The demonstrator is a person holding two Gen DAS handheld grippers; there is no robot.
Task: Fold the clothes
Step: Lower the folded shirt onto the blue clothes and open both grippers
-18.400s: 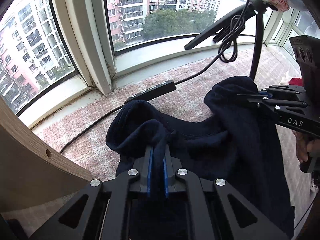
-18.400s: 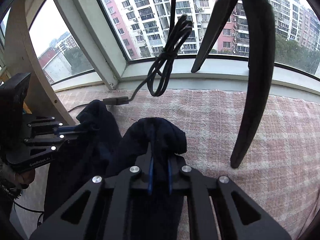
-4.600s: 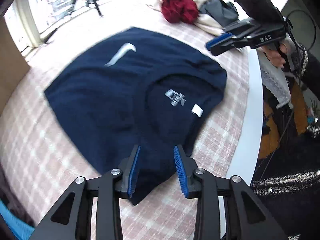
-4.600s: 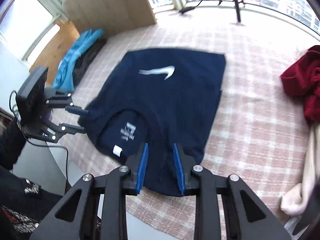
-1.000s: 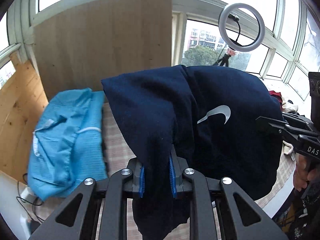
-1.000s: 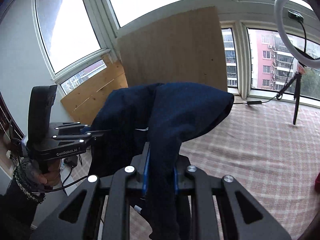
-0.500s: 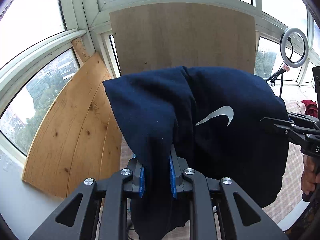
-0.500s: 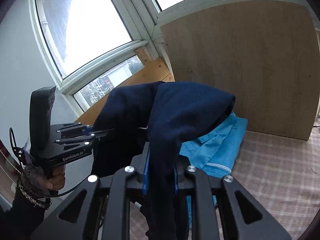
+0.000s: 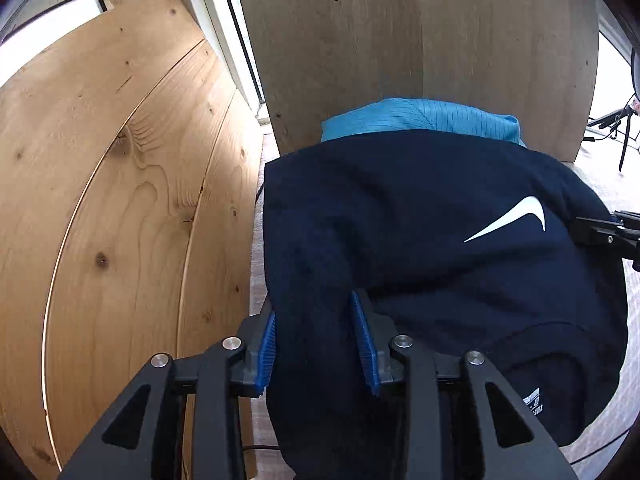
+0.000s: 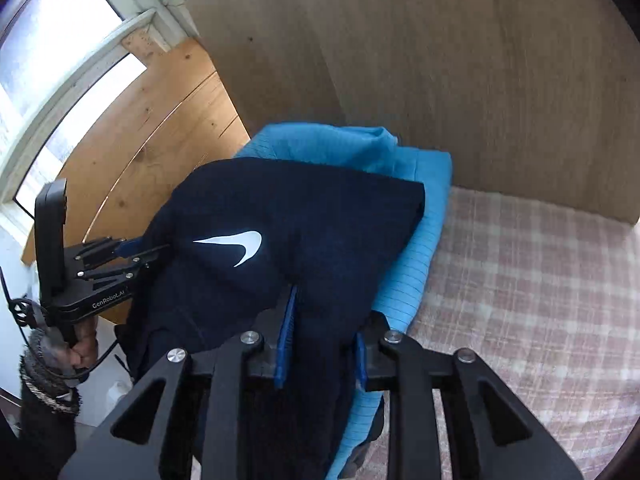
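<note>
The folded navy shirt [image 9: 420, 216] with a white swoosh lies on top of a folded light blue garment [image 9: 416, 116]. It also shows in the right wrist view [image 10: 304, 216], resting on the blue garment [image 10: 424, 240]. My left gripper [image 9: 316, 332] has its jaws apart, with the shirt's near edge lying loose between them. My right gripper [image 10: 324, 336] is also open, with the shirt's other near corner between its blue pads. The left gripper also shows in the right wrist view [image 10: 148, 254], at the shirt's left edge.
A brown board [image 9: 420, 40] stands upright behind the clothes pile. Light wooden planks [image 9: 120, 200] lean at the left. The pink checked cloth surface [image 10: 540, 280] stretches to the right. A tripod leg [image 9: 616, 128] stands far right.
Both grippers swung the shirt over and lowered it onto the blue garment. Both sets of jaws went from clamped on the shirt to spread apart.
</note>
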